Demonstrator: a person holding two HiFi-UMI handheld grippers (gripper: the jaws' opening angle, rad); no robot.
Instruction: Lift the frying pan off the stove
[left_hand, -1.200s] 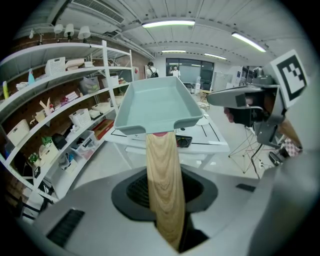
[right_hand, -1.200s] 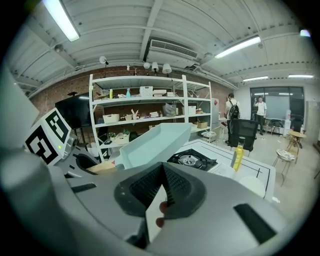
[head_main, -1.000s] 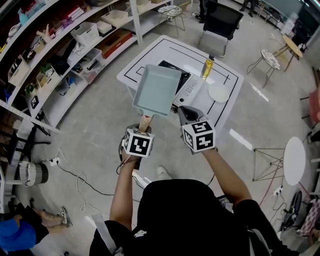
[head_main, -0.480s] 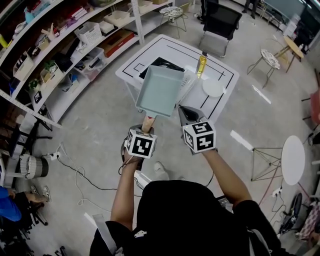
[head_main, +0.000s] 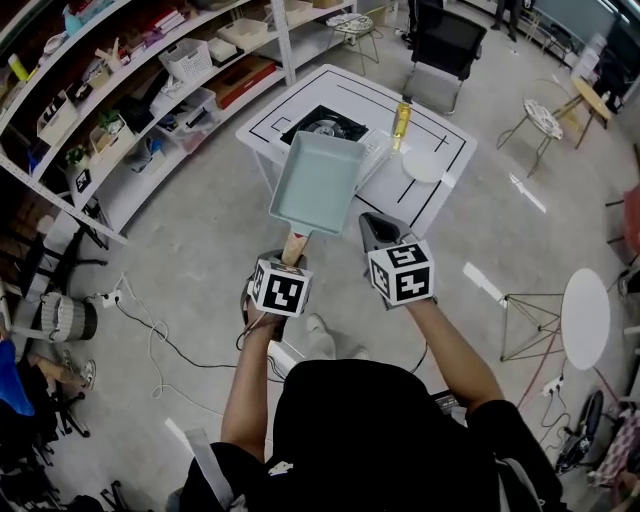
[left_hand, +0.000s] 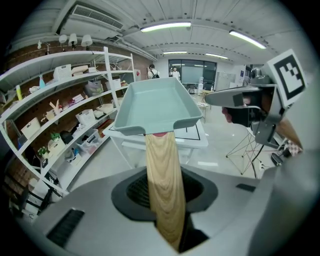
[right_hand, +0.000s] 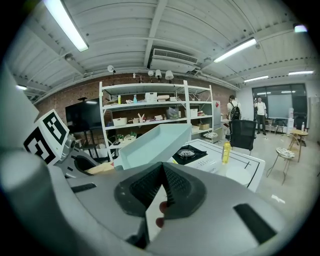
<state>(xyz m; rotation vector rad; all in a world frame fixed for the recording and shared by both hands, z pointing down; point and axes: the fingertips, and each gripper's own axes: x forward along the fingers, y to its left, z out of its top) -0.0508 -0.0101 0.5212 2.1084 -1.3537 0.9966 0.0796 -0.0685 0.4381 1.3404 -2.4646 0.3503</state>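
A pale teal rectangular frying pan (head_main: 318, 182) (left_hand: 155, 107) hangs in the air well above the floor, on my side of the white table (head_main: 450, 150). My left gripper (head_main: 291, 258) (left_hand: 163, 200) is shut on its wooden handle (head_main: 295, 246) (left_hand: 161, 170). The black stove (head_main: 325, 125) (right_hand: 187, 153) sits on the table's far left part with nothing on its burner. My right gripper (head_main: 368, 224) (right_hand: 162, 192) is held beside the pan on its right, jaws shut with nothing between them. In the right gripper view the pan (right_hand: 155, 142) tilts up to the left.
A yellow bottle (head_main: 401, 124) (right_hand: 226, 151) and a white plate (head_main: 423, 167) stand on the table. Long stocked shelves (head_main: 120, 90) run along the left. Behind the table is a black chair (head_main: 440, 45); a round white table (head_main: 588, 320) is at the right. Cables (head_main: 160, 340) lie on the floor.
The pan stays in my left gripper at about the same height. It no longer covers the stove in the head view, so the burner now shows beyond it. Right gripper barely moved.
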